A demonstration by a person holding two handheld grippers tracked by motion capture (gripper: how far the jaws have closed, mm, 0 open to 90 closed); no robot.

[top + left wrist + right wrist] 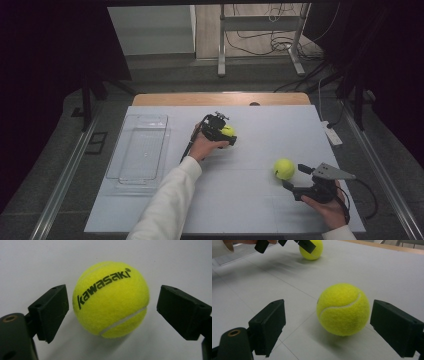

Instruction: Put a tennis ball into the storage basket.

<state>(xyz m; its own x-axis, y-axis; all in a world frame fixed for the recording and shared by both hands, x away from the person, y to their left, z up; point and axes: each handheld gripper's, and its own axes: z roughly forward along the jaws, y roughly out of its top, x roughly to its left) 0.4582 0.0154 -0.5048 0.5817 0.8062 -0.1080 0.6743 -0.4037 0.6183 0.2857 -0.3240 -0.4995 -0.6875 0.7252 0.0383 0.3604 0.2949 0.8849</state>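
A pale grey table (250, 210) with thin seam lines is seen from above in the high view, dark curtains at both sides and cables on the floor behind. A clear plastic tray (139, 150) lies at the table's left. The left gripper (227, 134) is held near the middle, around a yellow tennis ball (228, 131); the right gripper (295, 176) is held just beside a second tennis ball (284, 169) toward the right

In the left gripper view, the Kawasaki-branded ball (111, 298) is framed between the two black jaws, which are spread apart with a small gap showing on each side, so no pressure is applied

In the right gripper view, the second ball (343, 309) is seen resting on the table between widely spread jaws, close to the right one but untouched. Farther off, the left gripper (294, 243) is seen over its ball (312, 251)
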